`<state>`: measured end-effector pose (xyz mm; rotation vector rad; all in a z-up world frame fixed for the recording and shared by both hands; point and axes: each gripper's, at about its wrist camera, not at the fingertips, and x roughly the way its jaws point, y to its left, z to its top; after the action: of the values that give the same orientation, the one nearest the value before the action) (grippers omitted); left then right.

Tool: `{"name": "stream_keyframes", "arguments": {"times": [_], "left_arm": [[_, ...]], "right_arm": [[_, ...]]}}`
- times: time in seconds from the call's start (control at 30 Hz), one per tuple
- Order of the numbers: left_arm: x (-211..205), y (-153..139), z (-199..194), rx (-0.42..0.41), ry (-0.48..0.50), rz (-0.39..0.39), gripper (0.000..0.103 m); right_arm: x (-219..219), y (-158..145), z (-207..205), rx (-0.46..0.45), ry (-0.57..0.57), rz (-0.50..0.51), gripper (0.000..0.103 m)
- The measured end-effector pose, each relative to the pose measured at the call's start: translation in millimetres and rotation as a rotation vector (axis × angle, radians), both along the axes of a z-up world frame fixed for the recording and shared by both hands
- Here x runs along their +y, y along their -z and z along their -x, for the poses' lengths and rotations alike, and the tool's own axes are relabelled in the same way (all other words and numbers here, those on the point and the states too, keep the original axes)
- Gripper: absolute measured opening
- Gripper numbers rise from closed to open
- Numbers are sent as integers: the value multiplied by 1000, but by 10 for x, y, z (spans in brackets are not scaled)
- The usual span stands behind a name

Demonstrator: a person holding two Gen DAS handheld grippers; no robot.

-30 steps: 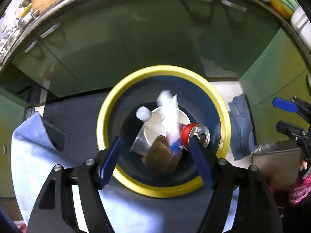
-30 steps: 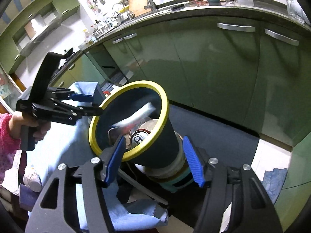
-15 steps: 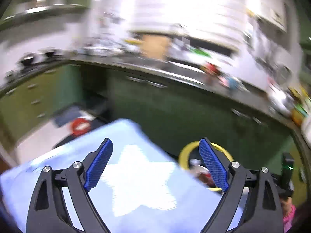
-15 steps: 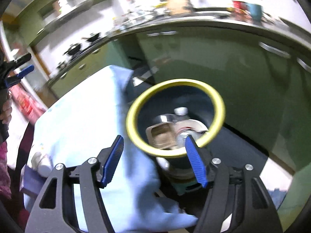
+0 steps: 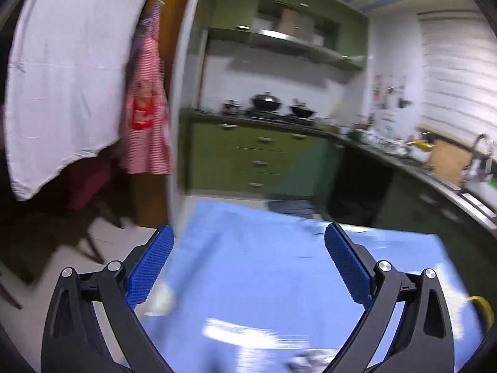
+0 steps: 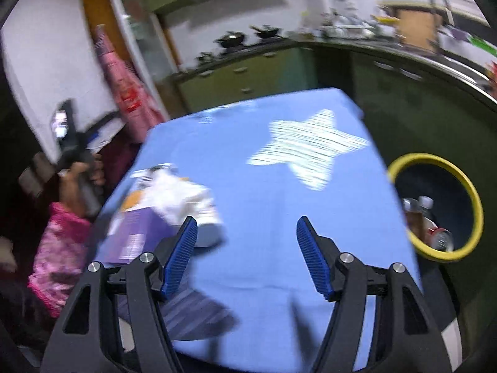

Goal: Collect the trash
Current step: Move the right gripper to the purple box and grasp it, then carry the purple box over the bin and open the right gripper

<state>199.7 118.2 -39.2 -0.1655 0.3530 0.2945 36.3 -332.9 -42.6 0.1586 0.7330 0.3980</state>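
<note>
My right gripper (image 6: 247,227) is open and empty above the blue-covered table (image 6: 264,233). Crumpled white trash (image 6: 180,199) and a purple-and-white carton (image 6: 139,233) lie on the cloth just left of my left fingertip. The yellow-rimmed dark bin (image 6: 435,208) stands off the table's right edge with a bottle and a red can inside. My left gripper (image 5: 248,242) is open and empty, held over the table's near side, looking across the table (image 5: 264,264). It shows blurred at far left in the right wrist view (image 6: 71,136). A pale scrap (image 5: 158,301) lies by its left finger.
A white star print (image 6: 310,149) marks the cloth. Green kitchen cabinets (image 5: 257,158) and a counter with pots and a sink run behind and to the right. A red striped apron (image 5: 146,118) hangs by a white cloth at left. The bin rim (image 5: 484,310) peeks at lower right.
Both grippers have swung away from the bin and back over the table. The left one turned far left toward the stove wall; the right one now faces the trash on the cloth.
</note>
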Motion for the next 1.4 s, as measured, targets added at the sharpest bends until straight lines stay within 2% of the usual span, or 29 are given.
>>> {"name": "stream_keyframes", "arguments": {"times": [0.13, 0.27, 0.37, 0.43, 0.5, 0.7, 0.83, 1.13, 1.4], "left_arm": [[-27, 202, -75, 26, -21, -27, 96], [-144, 242, -132, 31, 15, -10, 96], [-172, 280, -16, 22, 23, -1, 96], [-210, 321, 39, 30, 33, 3, 96], [-252, 366, 36, 46, 47, 1, 96], [-320, 440, 24, 70, 79, -3, 96], [-289, 437, 28, 69, 76, 4, 96], [-289, 413, -9, 77, 84, 8, 96], [-330, 413, -5, 80, 87, 4, 96]], "right_arm": [[409, -152, 243, -75, -125, 13, 66], [762, -165, 382, -99, -202, 40, 67], [985, -131, 445, -113, -230, 71, 68], [1119, -102, 475, -132, -216, 110, 75], [1184, -53, 445, -134, -185, 135, 78], [1316, 145, 321, -47, -167, 137, 78], [1383, 314, 294, -20, -150, 150, 78], [1434, 544, 186, -17, -85, 161, 55], [1347, 532, 166, -14, -100, 124, 51]]}}
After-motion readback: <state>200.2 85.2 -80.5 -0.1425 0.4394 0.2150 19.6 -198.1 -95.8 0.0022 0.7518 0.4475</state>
